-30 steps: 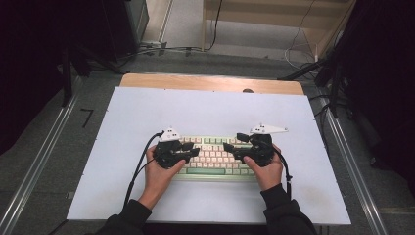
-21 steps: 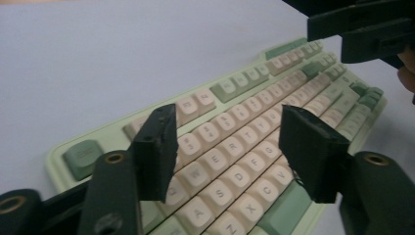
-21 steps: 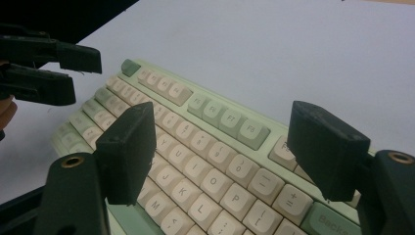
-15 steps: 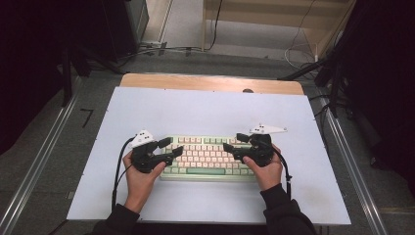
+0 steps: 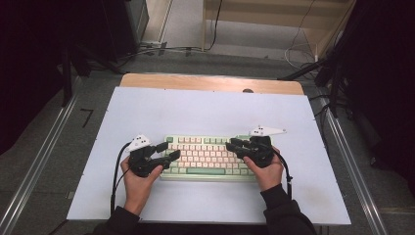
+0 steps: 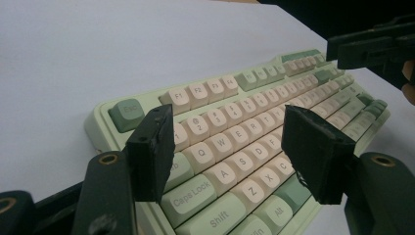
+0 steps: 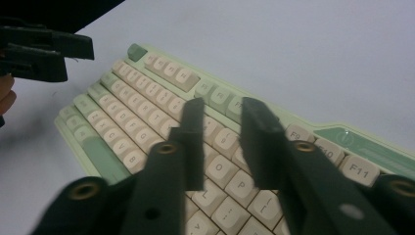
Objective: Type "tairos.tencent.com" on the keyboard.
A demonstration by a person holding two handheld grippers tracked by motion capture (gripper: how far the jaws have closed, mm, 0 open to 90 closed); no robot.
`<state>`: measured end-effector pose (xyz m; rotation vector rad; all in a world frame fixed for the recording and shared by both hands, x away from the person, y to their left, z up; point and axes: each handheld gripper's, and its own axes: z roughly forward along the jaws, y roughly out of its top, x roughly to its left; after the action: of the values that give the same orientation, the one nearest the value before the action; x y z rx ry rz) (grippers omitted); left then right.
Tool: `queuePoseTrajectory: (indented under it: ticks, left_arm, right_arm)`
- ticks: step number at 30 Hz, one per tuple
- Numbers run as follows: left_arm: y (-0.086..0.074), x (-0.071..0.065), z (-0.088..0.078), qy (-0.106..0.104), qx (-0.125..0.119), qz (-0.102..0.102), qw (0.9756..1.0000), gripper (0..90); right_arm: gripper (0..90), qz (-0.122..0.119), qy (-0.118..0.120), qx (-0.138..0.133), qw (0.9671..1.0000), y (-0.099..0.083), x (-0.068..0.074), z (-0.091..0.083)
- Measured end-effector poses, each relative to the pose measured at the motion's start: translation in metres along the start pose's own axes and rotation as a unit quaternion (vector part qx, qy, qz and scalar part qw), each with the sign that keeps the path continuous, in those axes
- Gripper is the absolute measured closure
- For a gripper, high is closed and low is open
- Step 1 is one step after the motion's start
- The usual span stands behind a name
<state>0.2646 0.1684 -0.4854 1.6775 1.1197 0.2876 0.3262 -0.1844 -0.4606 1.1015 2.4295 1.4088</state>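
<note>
High view, nearest the bottom edge: two dark sleeves come in, and each hand holds a hand-held gripper over the ends of a keyboard [image 5: 208,157] that lies flat on the white table [image 5: 205,112], towards its near side.

At the keyboard's left end is the left hand-held gripper [image 5: 169,152], its black jaws spread and pointing right; they have just been opening and nothing is pinched between them. In the left gripper view the two jaws stand well apart above the Caps Lock and letter rows of the keyboard [image 6: 230,142], and whether they touch the keys cannot be told.

At the keyboard's right end is the right hand-held gripper [image 5: 234,145], pointing left, with a white three-cornered plate on top. Its jaws have just been closing. In the right gripper view they stand close together with a narrow gap between them, over the keys near O and P of the keyboard [image 7: 161,117]; no key is gripped.

Beyond the keyboard the white table runs bare to a wooden strip [image 5: 210,82] at its far edge, then grey floor with cables [image 5: 161,49].
</note>
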Motion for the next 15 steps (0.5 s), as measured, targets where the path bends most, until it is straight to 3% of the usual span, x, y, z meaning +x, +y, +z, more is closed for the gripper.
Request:
queuePoseTrajectory:
  ticks: [3, 15]
  left_arm:
    - [-0.0001, -0.0001, 0.0003, -0.001, 0.000, 0.000, 1.0000, 38.9]
    - [-0.0001, -0.0010, -0.0002, -0.006, 0.001, 0.003, 1.0000, 39.6]
  right_arm:
    - [87.8, -0.002, 0.006, 0.002, 1.0000, -0.0010, -0.0011, -0.0013]
    - [87.9, 0.001, 0.011, 0.016, 0.9998, -0.0033, -0.0018, 0.0030]
